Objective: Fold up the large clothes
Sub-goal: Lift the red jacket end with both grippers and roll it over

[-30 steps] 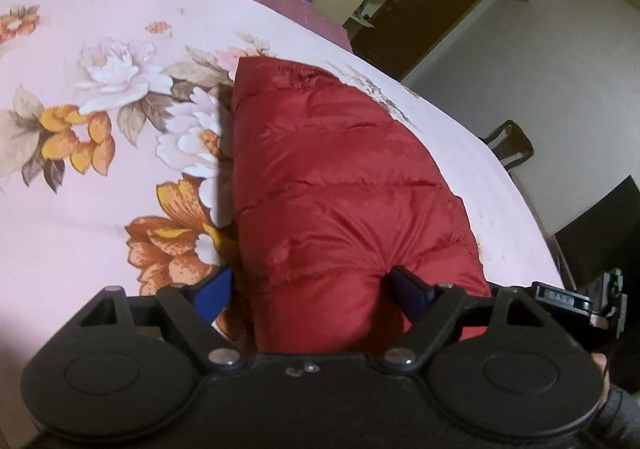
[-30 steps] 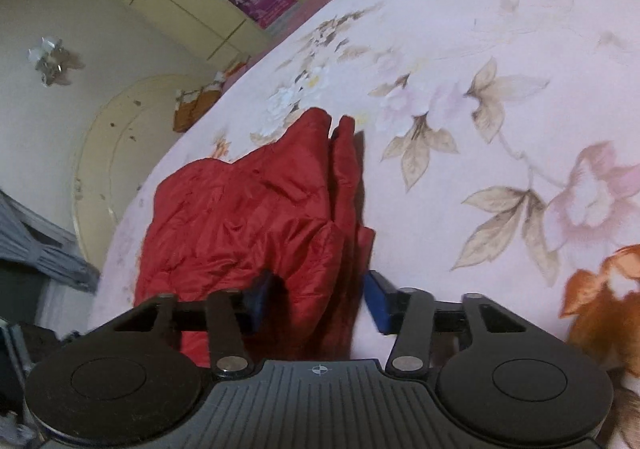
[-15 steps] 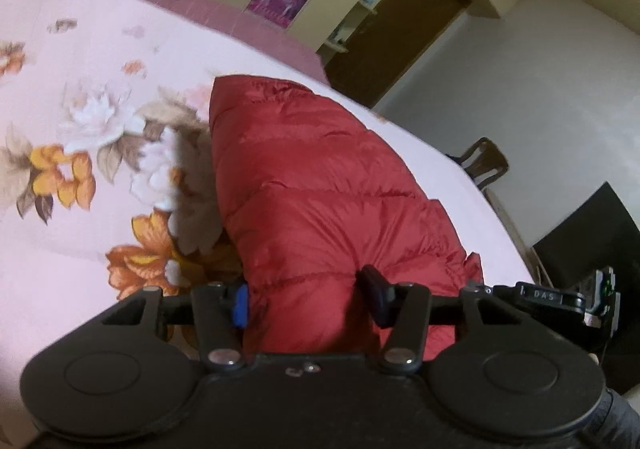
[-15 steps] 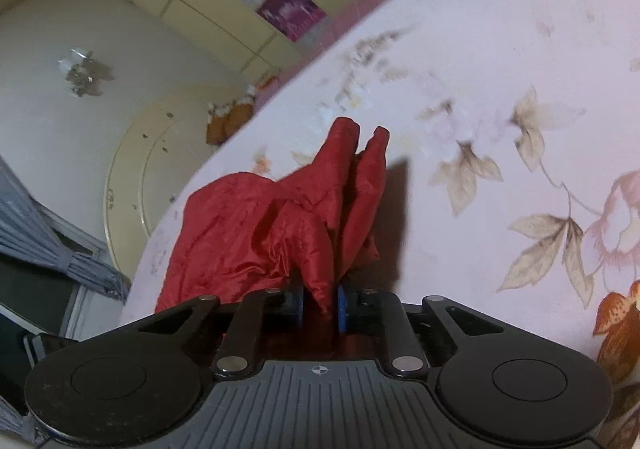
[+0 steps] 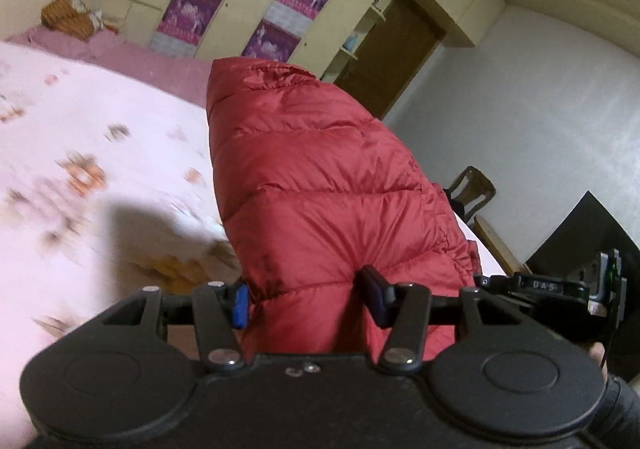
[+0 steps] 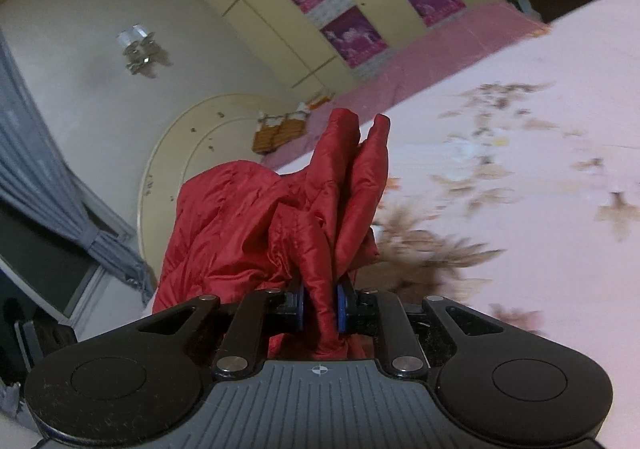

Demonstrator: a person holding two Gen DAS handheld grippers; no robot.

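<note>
A red quilted puffer jacket (image 5: 316, 189) is lifted off the floral pink bedsheet (image 5: 80, 153). My left gripper (image 5: 306, 299) is shut on a thick padded edge of the jacket, blue pads pressing into both sides. In the right wrist view, my right gripper (image 6: 322, 307) is shut on a thin bunched fold of the same jacket (image 6: 248, 225), which stands up in two pointed flaps ahead of the fingers. The other gripper (image 5: 560, 289) shows at the right edge of the left wrist view.
The bedsheet (image 6: 520, 169) stretches away to the right. Cream wardrobe doors with purple posters (image 5: 192, 9) line the far wall, beside a brown door (image 5: 392, 53). A wooden chair (image 5: 472, 189) and a dark cabinet (image 5: 580, 233) stand off the bed's right side. Grey curtain (image 6: 48, 185) hangs left.
Both grippers closed on the jacket, the right on a thin fold and the left on a thick edge, then rose, lifting the jacket off the sheet. The bed now looks farther away and blurred.
</note>
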